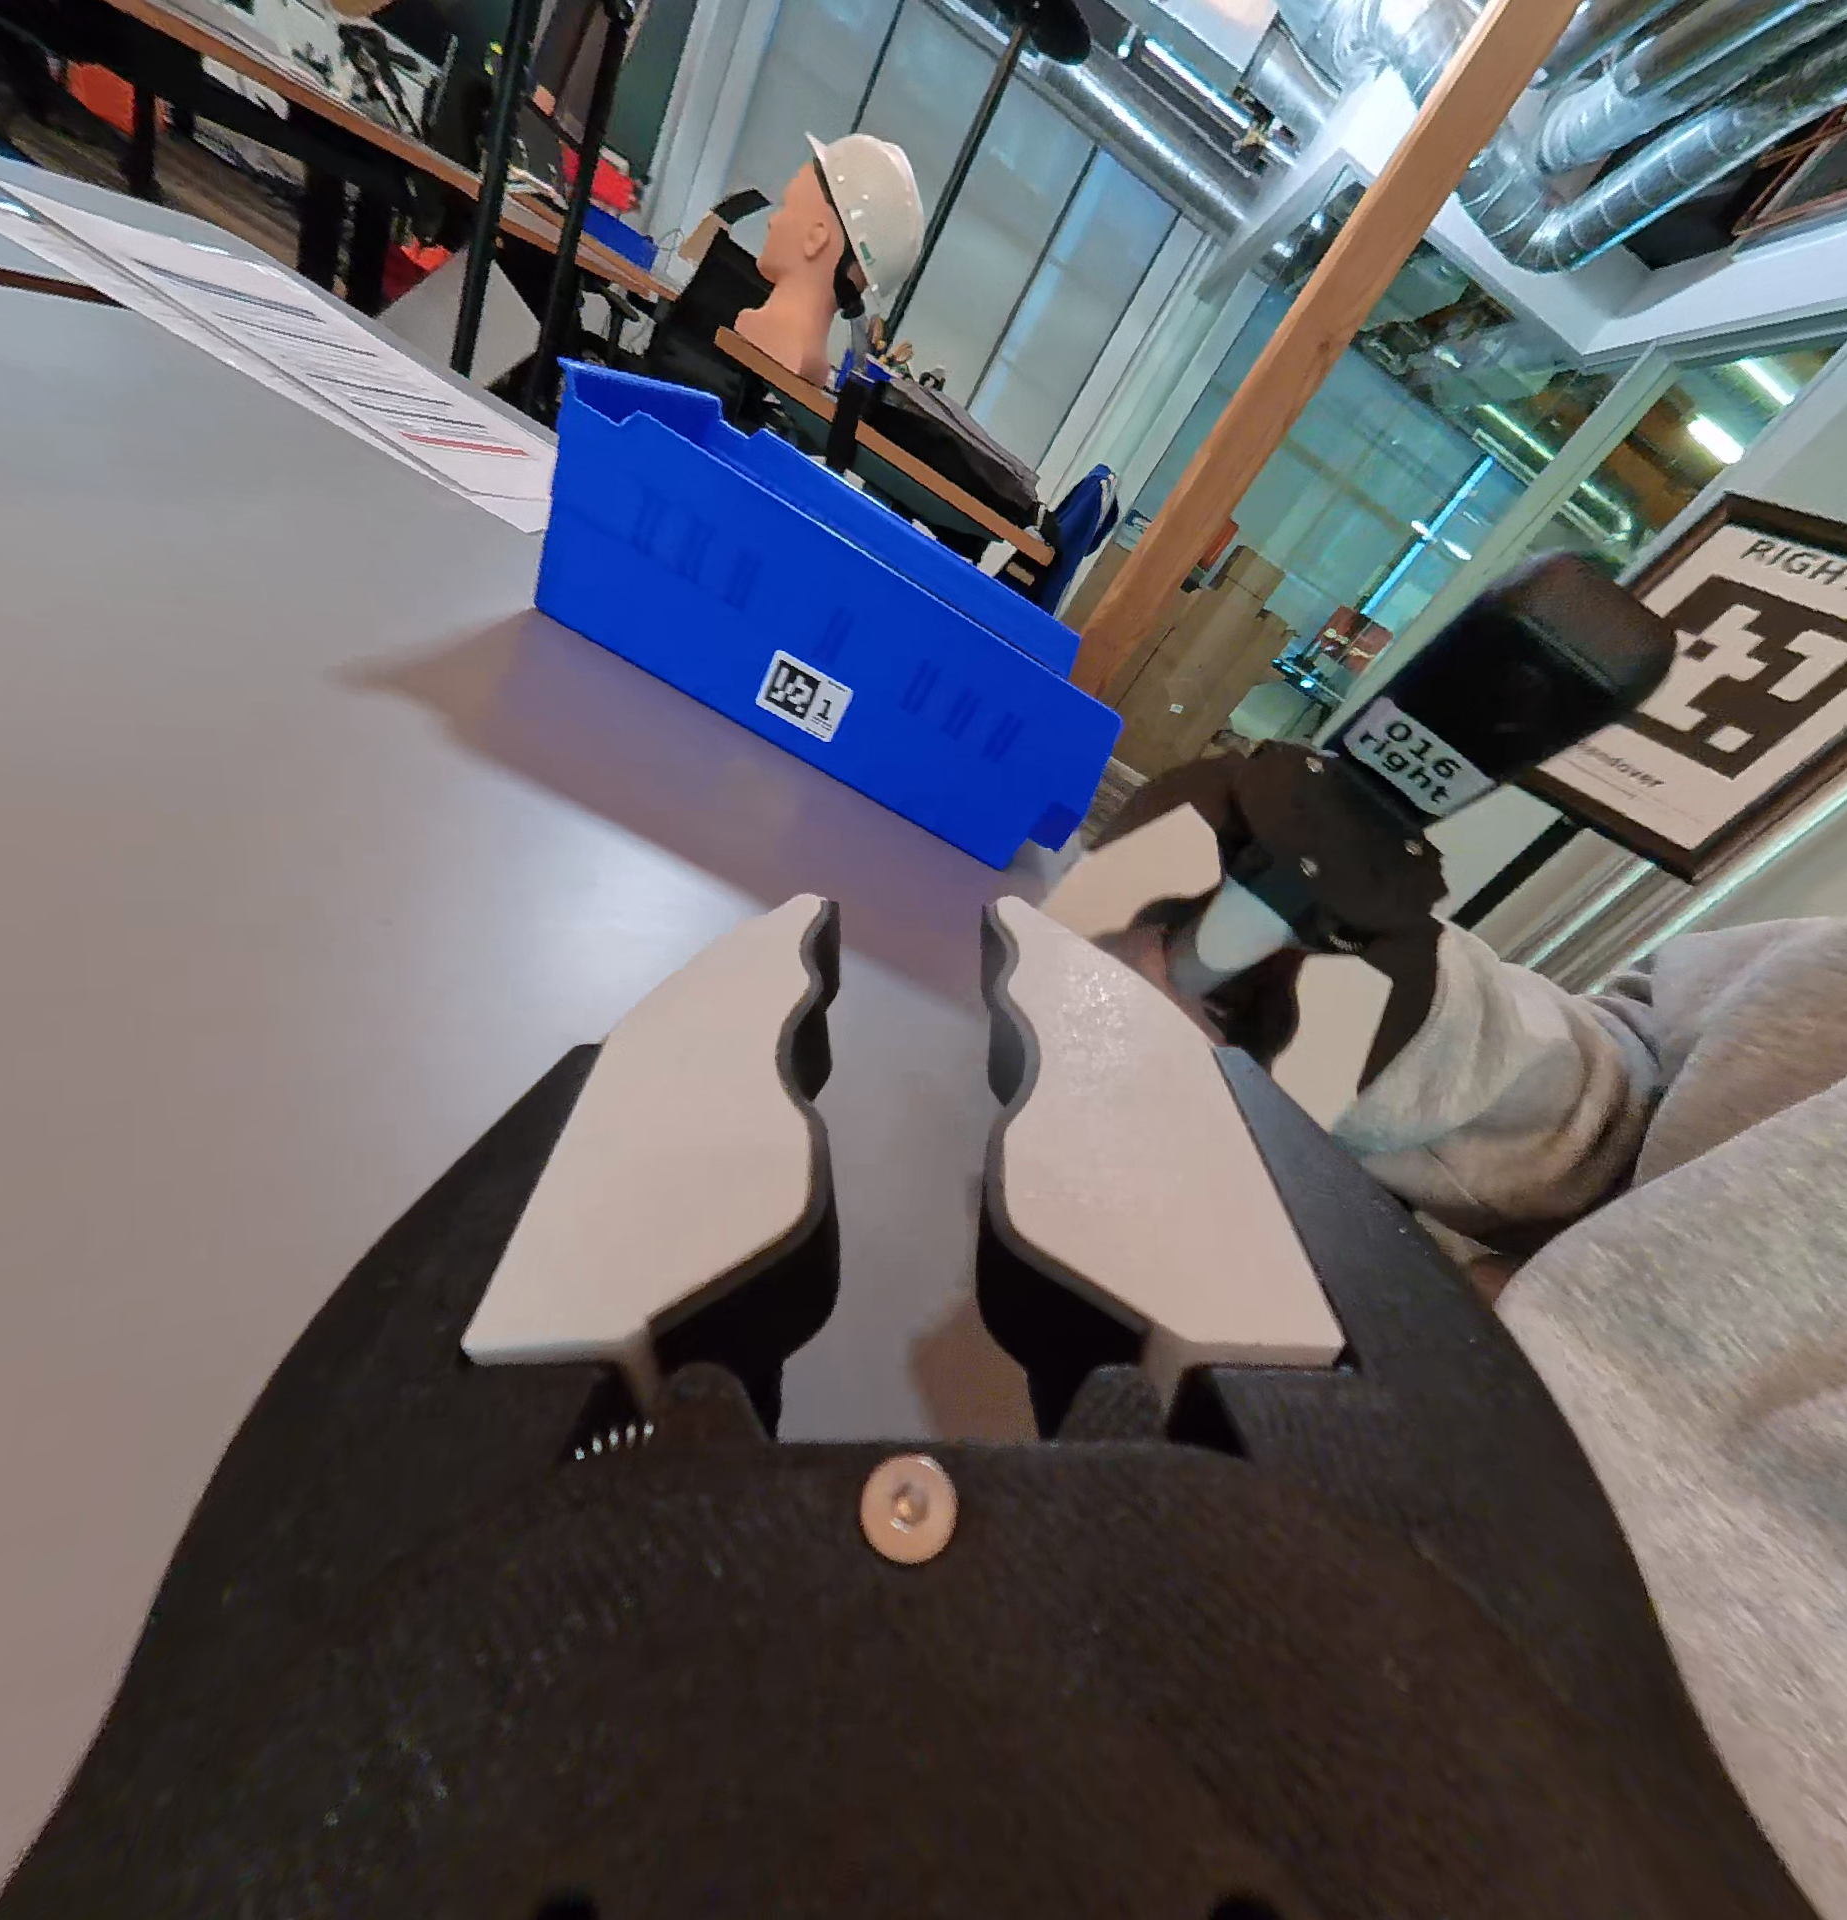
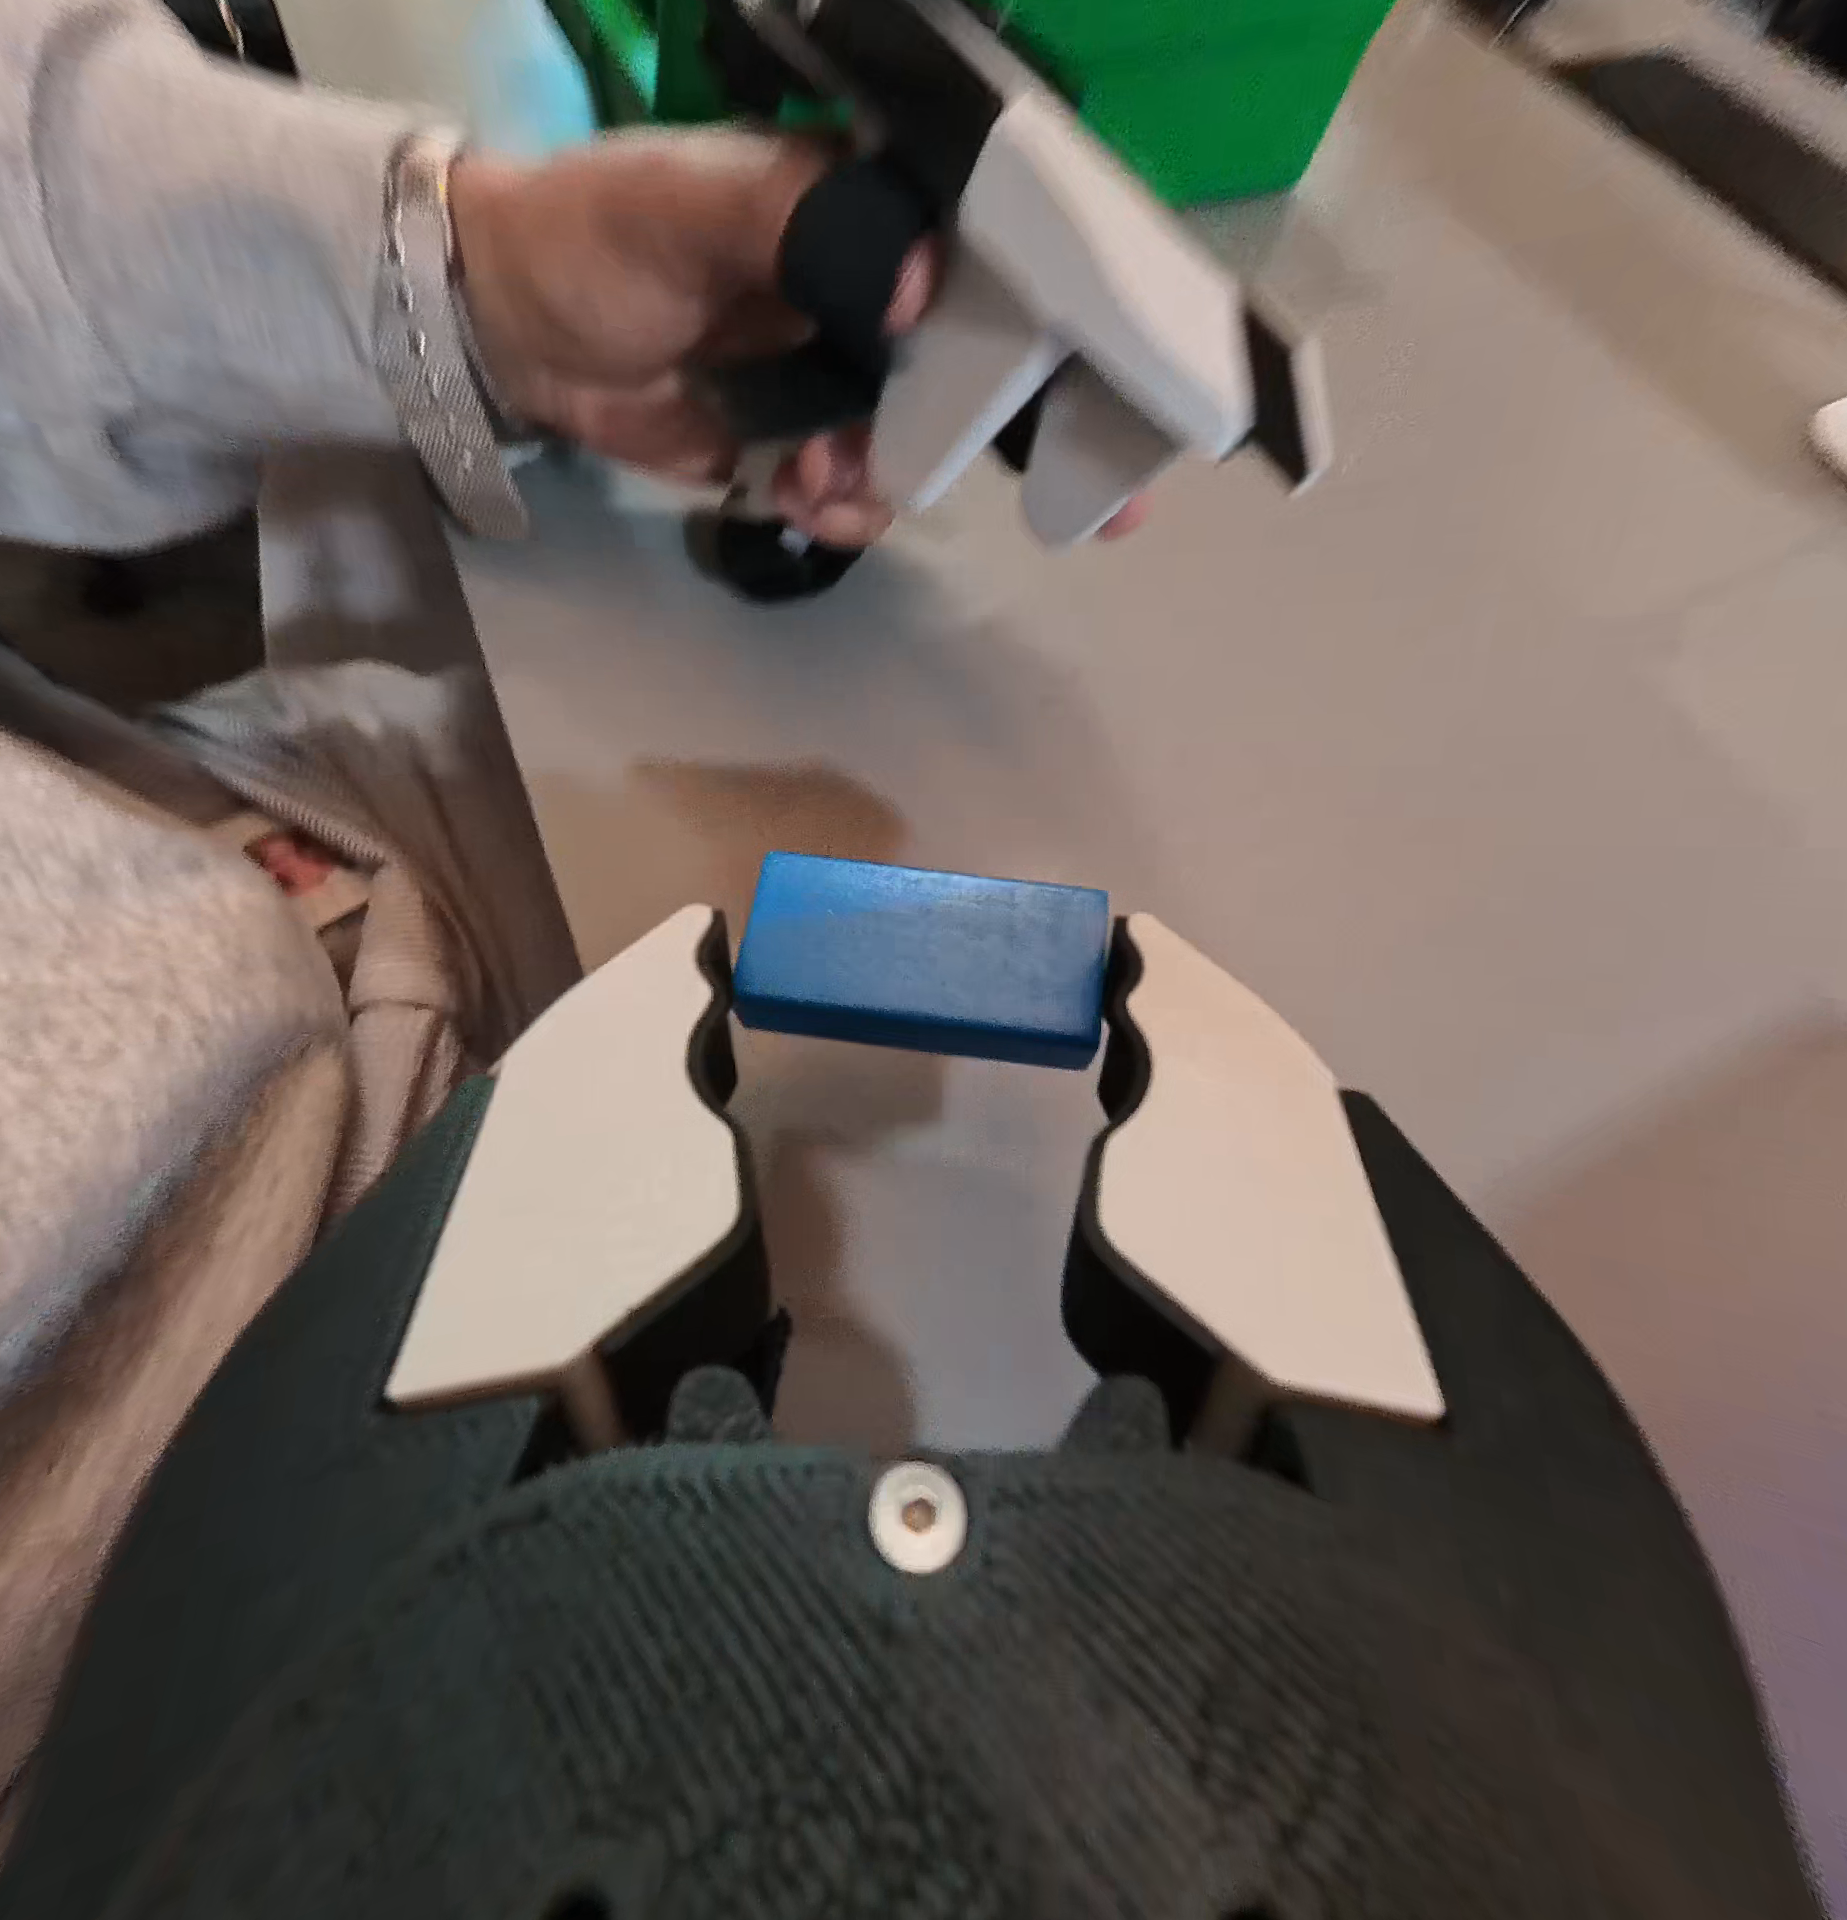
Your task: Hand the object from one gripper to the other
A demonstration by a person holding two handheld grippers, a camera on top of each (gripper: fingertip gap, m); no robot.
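- The blue block (image 2: 919, 961) sits crosswise between the tips of the right tool (image 2: 917, 971), pinched at both short ends, held above the grey bench (image 2: 1418, 831).
- The left tool (image 1: 908, 956) holds nothing, its fingers parted by a narrow gap; in the right wrist view it shows blurred at 12 o'clock, gripped by a hand (image 2: 628, 312).
- A blue bin (image 1: 794, 623) stands on the bench at 12 o'clock in the left wrist view; its contents are hidden.

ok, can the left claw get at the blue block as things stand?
Probably yes. The right claw holds the blue block by its short ends, above the table, long sides bare. The left claw is open and empty, with nothing visible between them.
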